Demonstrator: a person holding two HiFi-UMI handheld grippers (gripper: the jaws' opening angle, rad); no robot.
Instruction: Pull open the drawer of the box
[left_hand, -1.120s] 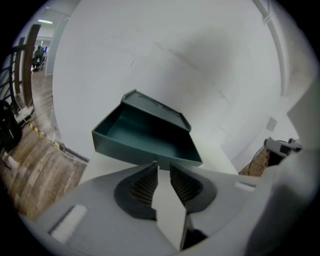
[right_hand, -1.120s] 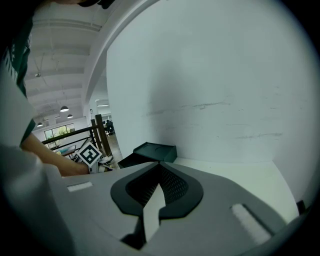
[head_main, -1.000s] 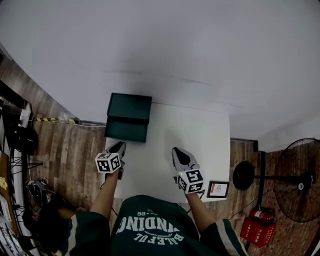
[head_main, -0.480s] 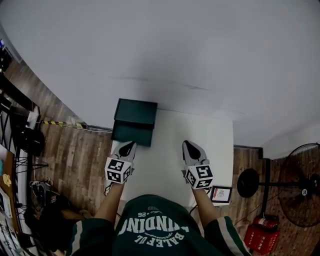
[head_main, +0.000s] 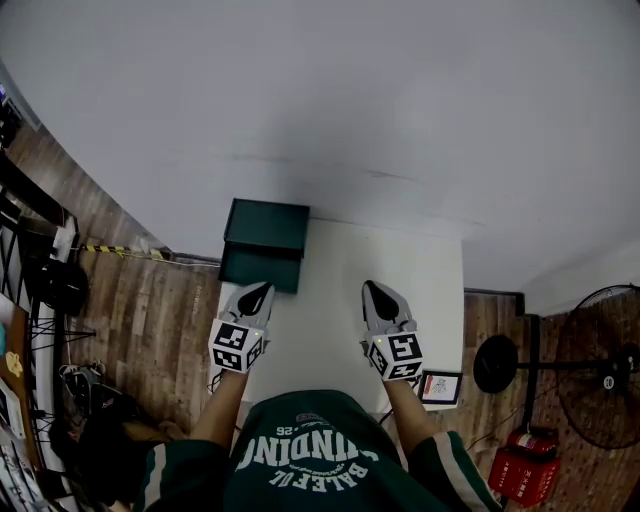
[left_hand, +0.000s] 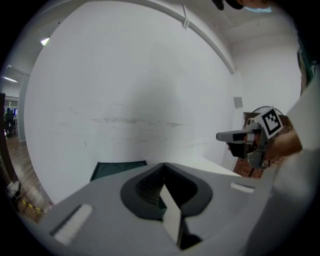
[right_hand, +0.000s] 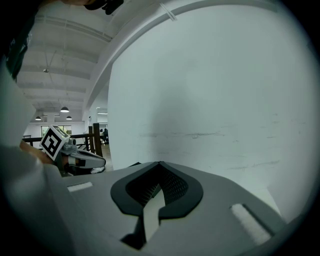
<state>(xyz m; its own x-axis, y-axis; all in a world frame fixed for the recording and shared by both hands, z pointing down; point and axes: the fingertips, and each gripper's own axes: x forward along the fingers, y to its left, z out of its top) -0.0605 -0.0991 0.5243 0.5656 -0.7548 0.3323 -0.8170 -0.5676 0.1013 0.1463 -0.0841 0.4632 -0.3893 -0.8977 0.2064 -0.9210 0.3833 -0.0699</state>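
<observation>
Dark green box (head_main: 266, 224) sits at the far-left corner of the white table (head_main: 335, 275), against the wall (head_main: 350, 110). A lower green band shows on its near side, either the closed drawer front or the drawer pulled out; can't tell. Left gripper (head_main: 258, 291) and right gripper (head_main: 373, 290) have jaws together, empty, short of the box. Wood floor (head_main: 150, 310), fan (head_main: 600, 350) at right.

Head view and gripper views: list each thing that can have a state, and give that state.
Box: at the far left corner of the table, untouched.
Drawer: appears closed; no gap shows.
Left gripper: shut, empty, over the table, short of the box.
Right gripper: shut, empty, over the table.
Fan: standing on the floor; running or not, cannot tell.
</observation>
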